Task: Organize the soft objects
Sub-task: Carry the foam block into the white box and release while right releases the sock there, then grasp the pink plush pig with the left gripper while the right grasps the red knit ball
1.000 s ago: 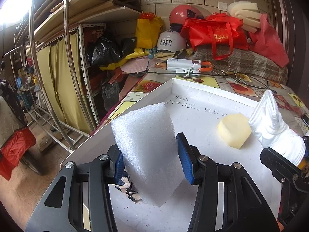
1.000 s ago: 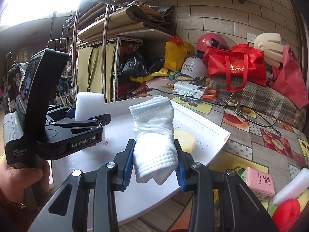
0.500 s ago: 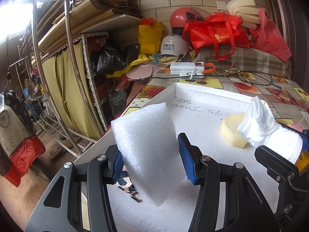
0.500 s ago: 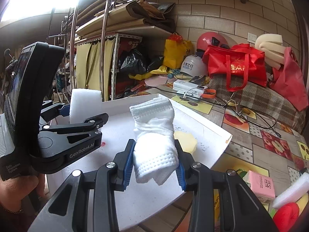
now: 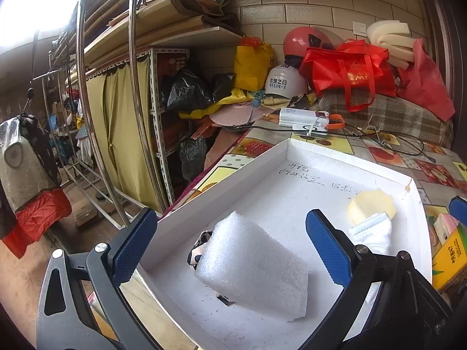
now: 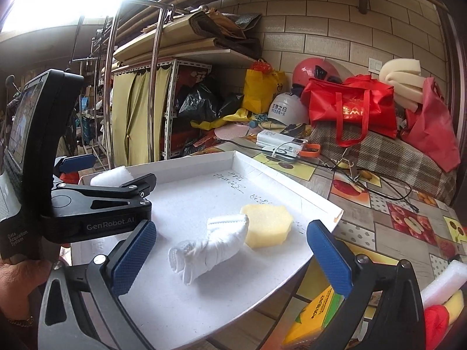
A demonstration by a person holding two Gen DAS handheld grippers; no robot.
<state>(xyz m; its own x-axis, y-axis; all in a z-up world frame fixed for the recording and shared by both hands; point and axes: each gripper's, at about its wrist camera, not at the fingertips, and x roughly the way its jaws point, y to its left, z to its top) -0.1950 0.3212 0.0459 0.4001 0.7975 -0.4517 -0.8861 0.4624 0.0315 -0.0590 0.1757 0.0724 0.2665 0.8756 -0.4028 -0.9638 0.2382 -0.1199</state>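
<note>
A white foam block (image 5: 254,265) lies on its side in the white foam tray (image 5: 221,192), partly over a small black-and-white patterned piece (image 5: 198,245). My left gripper (image 5: 230,245) hangs just above it with its jaws opening wide; the block sits below and between them, untouched. A rolled white cloth (image 6: 210,248) rests in the tray against a yellow sponge (image 6: 267,224). My right gripper (image 6: 232,258) is opening too, the cloth lying loose between its blue pads (image 6: 134,259). The left gripper's body (image 6: 102,204) shows at the left.
The tray overhangs the table's near edge. A yellow box (image 6: 318,312), a pink box (image 5: 445,224) and a white foam stick (image 6: 443,280) lie to the right. Cables, a white charger (image 6: 280,143), helmets and red bags (image 6: 350,108) crowd the back. A hand (image 6: 20,277) holds the left gripper.
Both grippers went from shut to wide open. The foam block dropped from the left one into the tray, and the rolled cloth fell from the right one beside the yellow sponge.
</note>
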